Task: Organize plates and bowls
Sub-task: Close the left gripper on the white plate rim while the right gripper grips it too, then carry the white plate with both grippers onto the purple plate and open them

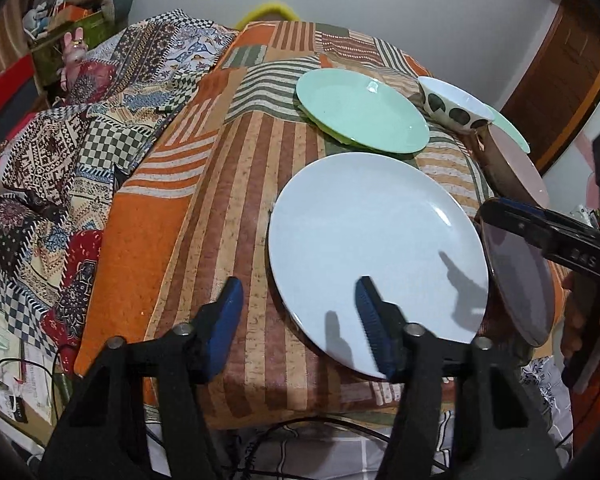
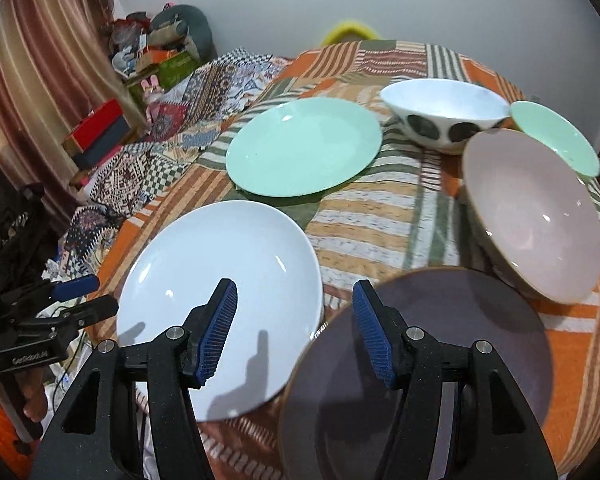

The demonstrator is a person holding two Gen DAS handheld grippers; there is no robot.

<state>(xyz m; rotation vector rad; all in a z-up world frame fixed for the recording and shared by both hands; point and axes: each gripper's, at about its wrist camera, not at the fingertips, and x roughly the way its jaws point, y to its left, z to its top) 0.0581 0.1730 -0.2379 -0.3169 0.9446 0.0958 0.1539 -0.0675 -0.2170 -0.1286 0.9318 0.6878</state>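
Plates sit under your spread fingers; the white plate (image 1: 376,256) under your left fingers (image 1: 370,312); the grey plate (image 2: 420,360) under your right fingers (image 2: 374,336).

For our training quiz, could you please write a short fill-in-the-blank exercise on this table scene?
1. The large plate beyond the white plate is pale ____.
2. The white bowl carries dark ____.
3. Both tools, left tool and right tool, are ____, holding nothing.

Answers: green; spots; open

Bare striped cloth (image 2: 364,216) between green plate (image 2: 304,146) and pink bowl (image 2: 534,216) leaves passage.
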